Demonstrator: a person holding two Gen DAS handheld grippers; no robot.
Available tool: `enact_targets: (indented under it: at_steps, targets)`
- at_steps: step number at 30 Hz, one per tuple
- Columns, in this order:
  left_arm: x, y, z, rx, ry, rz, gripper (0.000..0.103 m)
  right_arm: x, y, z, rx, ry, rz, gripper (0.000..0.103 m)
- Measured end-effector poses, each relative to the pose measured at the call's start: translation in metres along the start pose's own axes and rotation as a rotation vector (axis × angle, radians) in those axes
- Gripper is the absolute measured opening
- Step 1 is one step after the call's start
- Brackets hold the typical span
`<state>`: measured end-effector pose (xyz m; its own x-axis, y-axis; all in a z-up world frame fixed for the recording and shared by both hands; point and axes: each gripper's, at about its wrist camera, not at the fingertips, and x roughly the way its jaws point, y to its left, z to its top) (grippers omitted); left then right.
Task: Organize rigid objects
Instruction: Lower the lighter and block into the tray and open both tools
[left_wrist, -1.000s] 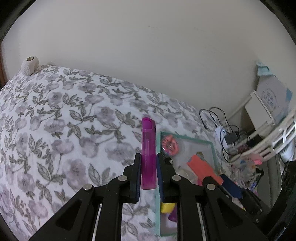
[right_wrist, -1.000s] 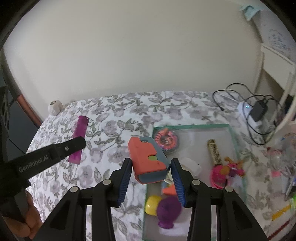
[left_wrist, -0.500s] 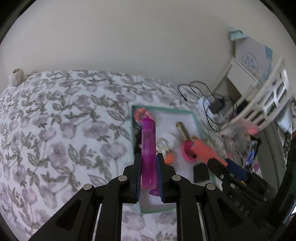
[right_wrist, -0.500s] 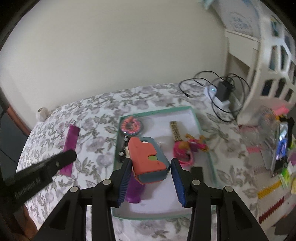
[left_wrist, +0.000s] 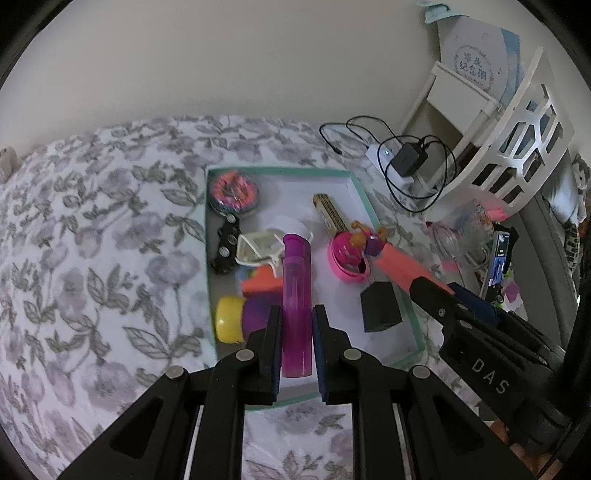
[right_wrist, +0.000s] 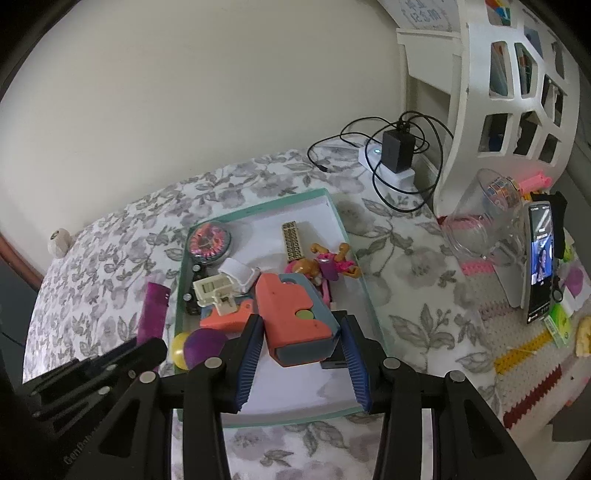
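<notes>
My left gripper (left_wrist: 296, 325) is shut on a magenta tube (left_wrist: 295, 295) and holds it above the near part of a teal-rimmed white tray (left_wrist: 358, 184); the tube also shows in the right wrist view (right_wrist: 153, 310). My right gripper (right_wrist: 301, 341) is shut on an orange and blue toy block (right_wrist: 295, 317), held above the same tray (right_wrist: 258, 208); the block also shows in the left wrist view (left_wrist: 406, 267). Several toys lie in the tray: a round pink and black disc (left_wrist: 233, 190), a pink figure toy (left_wrist: 351, 254), a yellow and purple egg (left_wrist: 236, 319).
The tray lies on a floral cloth (left_wrist: 92, 240). A charger with black cables (left_wrist: 402, 158) lies behind the tray. A white shelf (right_wrist: 509, 85), a clear cup (right_wrist: 476, 221), a phone (right_wrist: 541, 258) and loose bricks stand to the right.
Both grippers have moved right and forward over the tray, each still holding its object. The tray now lies directly beneath both.
</notes>
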<state>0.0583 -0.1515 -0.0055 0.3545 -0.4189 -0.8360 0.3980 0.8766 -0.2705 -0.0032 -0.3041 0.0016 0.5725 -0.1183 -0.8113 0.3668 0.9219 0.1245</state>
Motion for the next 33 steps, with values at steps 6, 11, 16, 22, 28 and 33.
enact_targets:
  at_steps: [6, 11, 16, 22, 28, 33]
  targets:
    - [0.021, -0.008, -0.008, 0.01, 0.045, -0.02, 0.016, 0.015, -0.006, -0.004, 0.011, 0.04, -0.004, 0.046]
    - [0.043, -0.014, -0.017, 0.021, 0.1, -0.027, 0.016, 0.025, -0.011, -0.008, 0.03, 0.07, 0.003, 0.046]
    - [0.055, -0.014, -0.022, 0.018, 0.126, -0.029, 0.016, 0.031, -0.009, -0.011, 0.028, 0.096, 0.004, 0.046]
    - [0.068, -0.011, -0.028, 0.018, 0.152, -0.003, 0.016, 0.045, -0.005, -0.017, 0.018, 0.142, 0.01, 0.046]
    - [0.075, -0.012, -0.03, 0.034, 0.163, 0.018, 0.016, 0.052, -0.002, -0.021, 0.002, 0.172, 0.009, 0.046]
    - [0.082, -0.007, -0.033, 0.018, 0.184, 0.031, 0.016, 0.054, 0.001, -0.022, -0.01, 0.18, 0.017, 0.046]
